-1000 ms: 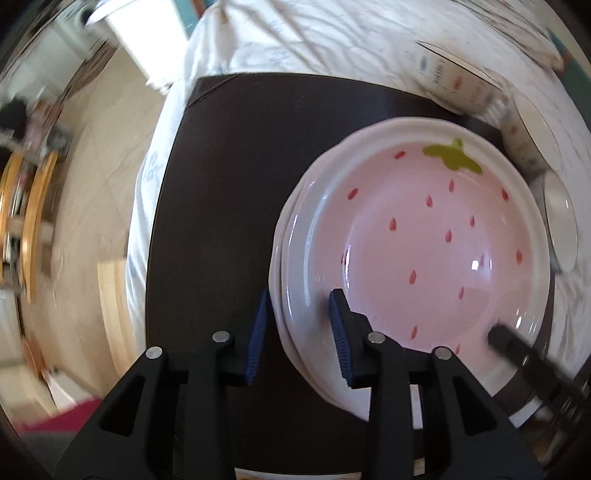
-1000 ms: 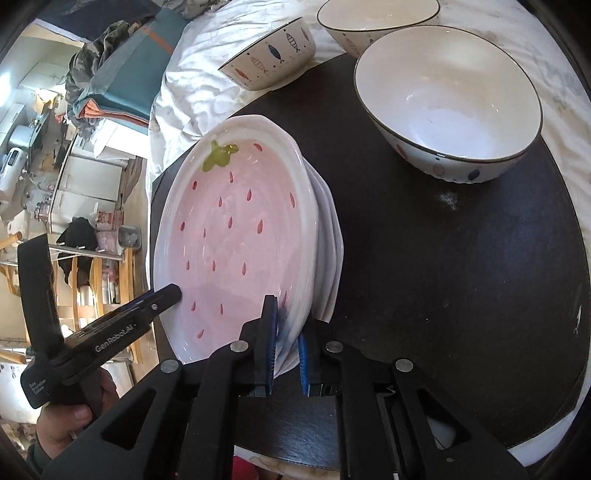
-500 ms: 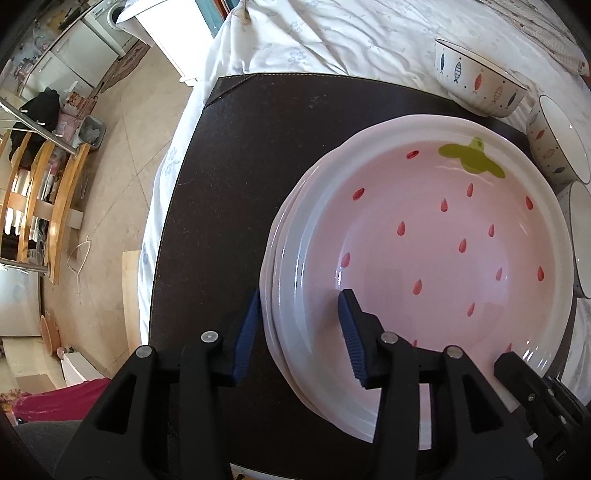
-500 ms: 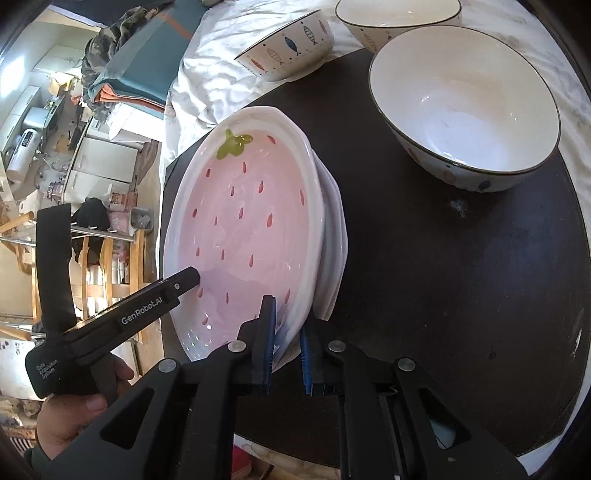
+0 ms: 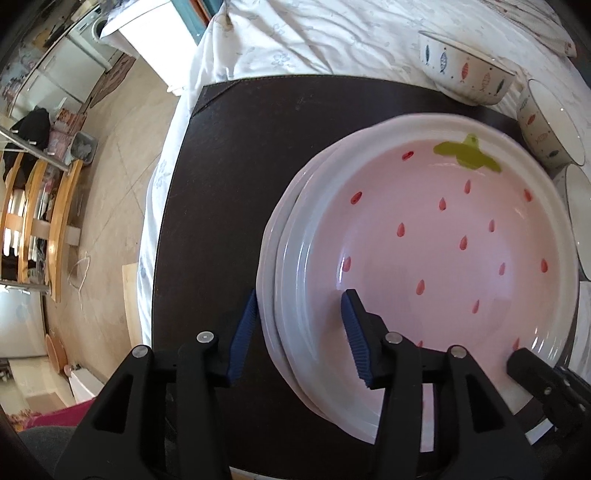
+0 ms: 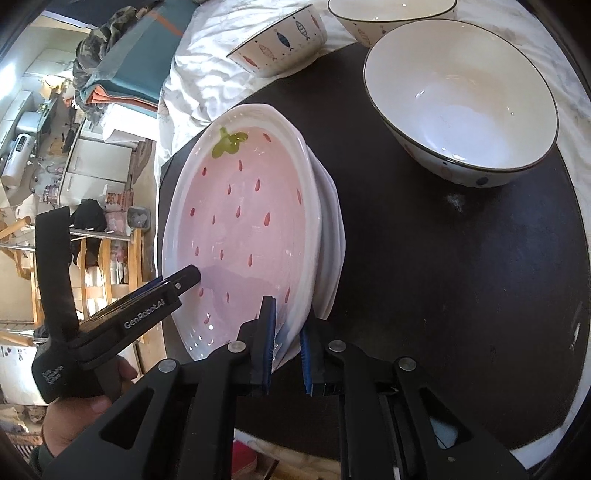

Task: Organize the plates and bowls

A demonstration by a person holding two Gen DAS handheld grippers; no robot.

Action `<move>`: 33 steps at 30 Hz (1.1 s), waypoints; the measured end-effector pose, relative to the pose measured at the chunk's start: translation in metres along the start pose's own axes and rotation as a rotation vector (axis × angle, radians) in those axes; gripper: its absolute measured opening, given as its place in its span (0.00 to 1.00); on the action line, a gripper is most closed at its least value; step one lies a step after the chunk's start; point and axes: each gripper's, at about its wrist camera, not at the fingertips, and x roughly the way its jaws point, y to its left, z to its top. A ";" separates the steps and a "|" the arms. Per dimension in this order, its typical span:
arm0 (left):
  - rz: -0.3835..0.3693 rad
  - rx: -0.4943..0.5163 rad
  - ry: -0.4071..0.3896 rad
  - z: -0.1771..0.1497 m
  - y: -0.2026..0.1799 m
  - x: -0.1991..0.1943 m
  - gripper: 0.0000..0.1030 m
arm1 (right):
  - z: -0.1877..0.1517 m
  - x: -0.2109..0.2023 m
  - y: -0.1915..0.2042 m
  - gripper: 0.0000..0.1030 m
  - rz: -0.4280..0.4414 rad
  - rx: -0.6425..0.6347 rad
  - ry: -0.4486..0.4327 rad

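A pink strawberry plate tops a stack of white plates on the dark mat. It also shows in the right wrist view, with the stack under it. My left gripper is open, its jaws straddling the stack's near-left rim without pinching it. My right gripper is shut on the rim of the plates at the stack's near edge. The left gripper shows in the right view over the pink plate.
A large white bowl stands on the mat to the right of the stack. A fish-pattern bowl and another bowl sit behind on the white cloth. The mat's left edge drops to the floor.
My left gripper's jaws have opened wider around the stack's rim. The right gripper stays shut on the rim. The plates have shifted little.
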 end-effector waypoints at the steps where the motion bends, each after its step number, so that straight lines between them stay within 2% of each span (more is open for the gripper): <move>1: -0.005 -0.002 0.000 0.000 0.001 0.000 0.43 | -0.001 -0.002 0.001 0.16 -0.009 -0.007 0.000; 5: -0.017 0.000 0.000 -0.001 0.002 0.000 0.44 | -0.005 -0.008 0.003 0.16 -0.045 -0.037 -0.015; 7: -0.019 0.004 -0.003 -0.002 0.002 0.000 0.44 | -0.009 -0.007 0.000 0.17 -0.090 -0.040 -0.016; 8: -0.017 0.005 0.000 -0.002 0.002 0.000 0.44 | -0.010 -0.009 -0.002 0.17 -0.080 -0.038 -0.022; 15: -0.018 0.022 0.005 -0.006 0.001 -0.002 0.44 | -0.015 -0.039 0.012 0.17 -0.113 -0.102 -0.149; 20: -0.037 0.019 -0.027 -0.010 0.002 -0.019 0.44 | -0.017 -0.039 0.026 0.17 -0.143 -0.166 -0.186; 25: -0.076 0.046 -0.067 -0.016 0.000 -0.035 0.46 | -0.019 -0.025 0.035 0.17 -0.174 -0.217 -0.168; 31: -0.069 0.095 -0.105 -0.017 -0.003 -0.050 0.46 | -0.021 -0.006 0.037 0.17 -0.250 -0.215 -0.104; 33: -0.069 0.098 -0.115 -0.018 -0.001 -0.055 0.47 | -0.022 -0.006 0.040 0.17 -0.263 -0.223 -0.115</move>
